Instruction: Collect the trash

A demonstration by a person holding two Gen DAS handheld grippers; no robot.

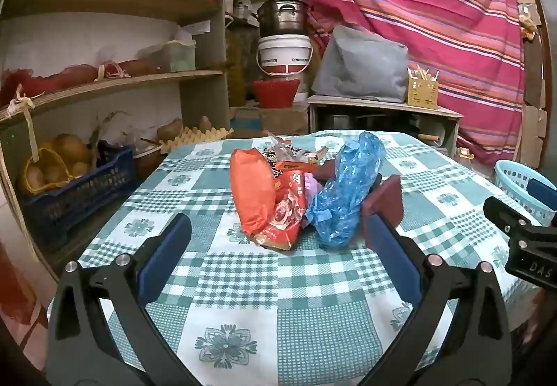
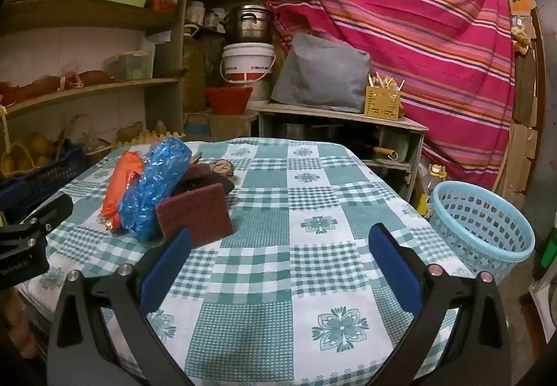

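A pile of trash lies on the checked tablecloth (image 1: 278, 299): an orange packet (image 1: 252, 192), a red printed wrapper (image 1: 287, 211), a crumpled blue plastic bag (image 1: 348, 191) and a dark red scouring pad (image 1: 386, 199). My left gripper (image 1: 278, 239) is open and empty, just short of the pile. In the right wrist view the blue bag (image 2: 156, 184), orange packet (image 2: 120, 184) and scouring pad (image 2: 196, 215) lie to the left. My right gripper (image 2: 278, 246) is open and empty over bare cloth (image 2: 278, 264). A light blue basket (image 2: 484, 222) stands at the table's right edge.
Wooden shelves (image 1: 104, 83) with crates and potatoes stand on the left. A pot on a white bucket (image 1: 283, 51), a grey cushion (image 1: 362, 65) on a low cabinet and a striped pink cloth (image 1: 435, 20) lie behind the table. The basket also shows in the left wrist view (image 1: 515, 184).
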